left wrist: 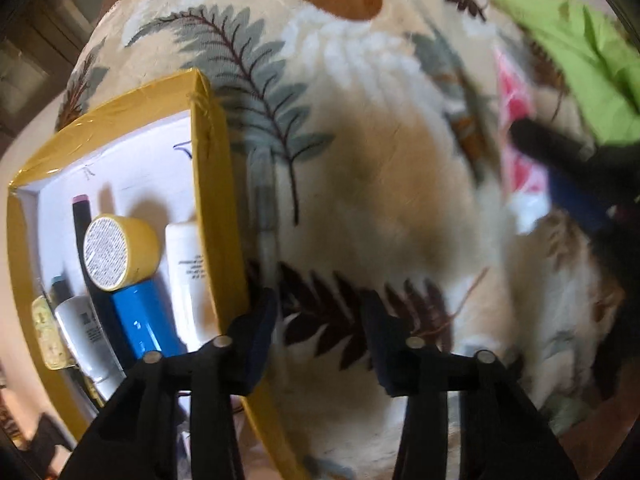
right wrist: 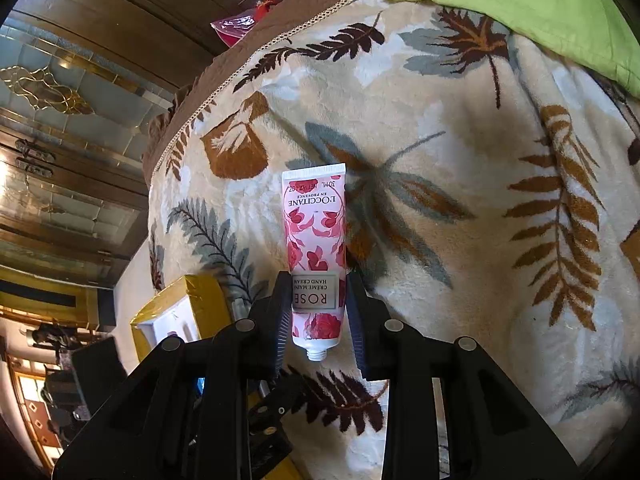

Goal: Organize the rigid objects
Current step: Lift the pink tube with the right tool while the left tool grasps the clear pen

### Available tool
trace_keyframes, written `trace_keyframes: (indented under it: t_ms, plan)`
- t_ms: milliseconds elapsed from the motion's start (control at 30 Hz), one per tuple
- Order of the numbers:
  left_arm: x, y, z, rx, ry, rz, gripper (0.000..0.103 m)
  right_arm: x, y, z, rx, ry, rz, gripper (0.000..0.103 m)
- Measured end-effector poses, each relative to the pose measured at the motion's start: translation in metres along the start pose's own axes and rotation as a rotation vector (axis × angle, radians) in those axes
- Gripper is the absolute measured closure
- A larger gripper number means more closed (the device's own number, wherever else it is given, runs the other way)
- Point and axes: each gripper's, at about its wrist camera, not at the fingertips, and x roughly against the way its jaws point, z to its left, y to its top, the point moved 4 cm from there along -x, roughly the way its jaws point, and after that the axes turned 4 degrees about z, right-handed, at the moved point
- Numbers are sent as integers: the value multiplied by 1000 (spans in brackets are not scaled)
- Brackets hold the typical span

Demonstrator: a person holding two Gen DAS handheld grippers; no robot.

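A yellow box (left wrist: pixel 210 168) with a white inside lies on the leaf-patterned blanket at the left. It holds a yellow round tin (left wrist: pixel 120 252), a blue tube (left wrist: pixel 144 320), white tubes (left wrist: pixel 186 264) and a black pencil (left wrist: pixel 82 224). My left gripper (left wrist: pixel 320 336) is open and empty over the blanket, right beside the box's wall. My right gripper (right wrist: pixel 318 308) is shut on a pink rose hand cream tube (right wrist: pixel 314 232) with no cap, held above the blanket. The tube also shows blurred in the left wrist view (left wrist: pixel 516 120).
A green cloth (right wrist: pixel 520 4) lies at the blanket's far right corner. The box (right wrist: pixel 200 296) sits low at the left in the right wrist view. Wooden cabinets with glass doors (right wrist: pixel 72 152) stand beyond the bed's left edge.
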Motion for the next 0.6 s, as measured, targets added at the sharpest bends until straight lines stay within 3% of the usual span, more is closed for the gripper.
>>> trace_keyframes:
  t_ms: [200, 333, 500, 600]
  plan:
    - [-5, 3, 1, 20, 50, 26, 64, 4, 0, 1, 2, 13, -10, 76]
    - [-17, 11, -11, -44, 157, 68, 65, 6, 0, 3, 10, 19, -10, 76]
    - [-22, 16, -14, -22, 152, 65, 65, 6, 1, 0, 0, 29, -14, 76]
    - [-22, 13, -27, -31, 137, 29, 85, 8, 2, -1, 1, 37, -12, 76]
